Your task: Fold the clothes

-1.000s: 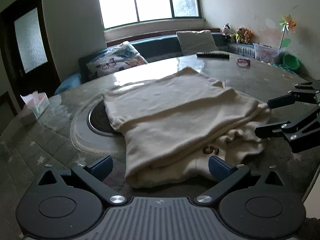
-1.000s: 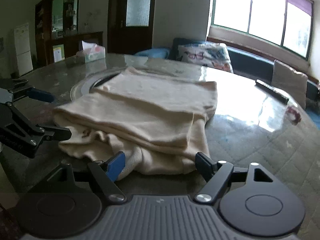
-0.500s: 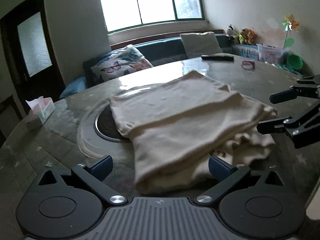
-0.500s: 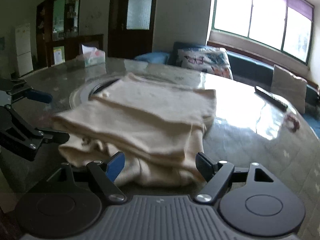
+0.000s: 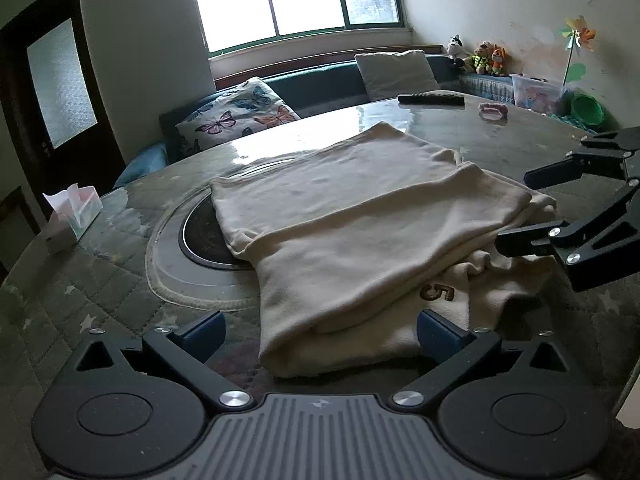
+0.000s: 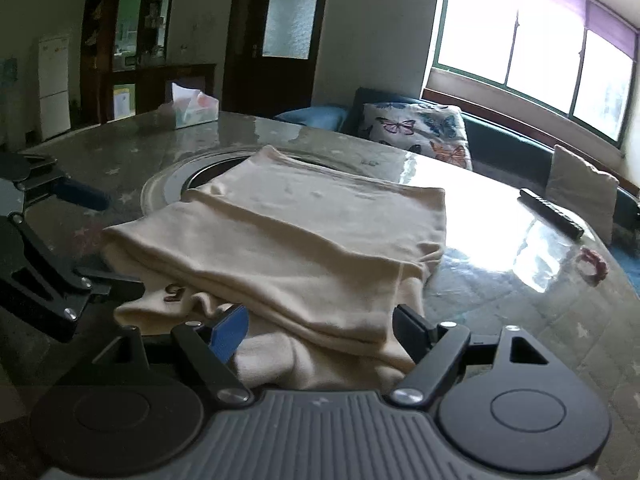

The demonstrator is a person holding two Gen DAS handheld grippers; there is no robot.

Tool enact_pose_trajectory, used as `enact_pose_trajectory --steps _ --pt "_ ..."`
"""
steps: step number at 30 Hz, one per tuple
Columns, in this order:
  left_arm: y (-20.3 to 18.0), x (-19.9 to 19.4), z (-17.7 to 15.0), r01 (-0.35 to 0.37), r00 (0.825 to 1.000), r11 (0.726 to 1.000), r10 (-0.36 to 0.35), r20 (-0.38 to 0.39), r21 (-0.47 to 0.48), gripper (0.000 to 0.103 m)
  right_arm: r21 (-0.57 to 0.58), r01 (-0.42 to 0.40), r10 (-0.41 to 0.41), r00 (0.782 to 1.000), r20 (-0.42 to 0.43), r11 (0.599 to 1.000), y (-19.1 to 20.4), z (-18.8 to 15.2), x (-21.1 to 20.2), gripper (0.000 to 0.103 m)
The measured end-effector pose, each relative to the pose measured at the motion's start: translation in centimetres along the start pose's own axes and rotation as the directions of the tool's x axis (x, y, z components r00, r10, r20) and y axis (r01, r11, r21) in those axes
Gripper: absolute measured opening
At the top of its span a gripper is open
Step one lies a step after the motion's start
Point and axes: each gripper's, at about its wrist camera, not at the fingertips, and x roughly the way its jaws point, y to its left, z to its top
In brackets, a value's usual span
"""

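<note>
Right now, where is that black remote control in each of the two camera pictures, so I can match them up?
Left wrist view: the remote control lies at the table's far edge, upper right, just in front of the grey cushion.
Right wrist view: the remote control lies at the right, angled, left of that same grey cushion.
Shared landmark: the butterfly pillow on the bench under the window.

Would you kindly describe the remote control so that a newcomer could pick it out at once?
Start at the round glass-topped table with the folded cream garment in its middle. Look past the garment to the far edge, near the sofa cushions under the window. The remote control is the long, flat black bar there, unlike the small pink ring-shaped item beside it.
</note>
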Motion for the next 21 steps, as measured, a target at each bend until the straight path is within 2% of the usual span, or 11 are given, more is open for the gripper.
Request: enact_pose_trajectory --steps 4,15,21 --pt "-0.2 -0.1 0.0 -0.003 1.0 1.0 0.003 -0.002 0.006 0.103 0.0 -0.014 0.014 1.0 -0.027 1.0 0.0 -0.6 0.2 0.081" --pt "-0.3 0.0 0.1 -0.004 1.0 1.0 0.004 -0.003 0.007 0.103 -0.016 -0.034 0.035 0.998 0.043 0.999 1.0 1.1 -0.3 0.081" --pt "-0.4 -0.1 0.0 0.002 1.0 1.0 -0.002 -0.002 0.002 0.103 -0.05 -0.041 0.04 0.999 -0.025 0.998 1.9 0.6 1.5 0.082"
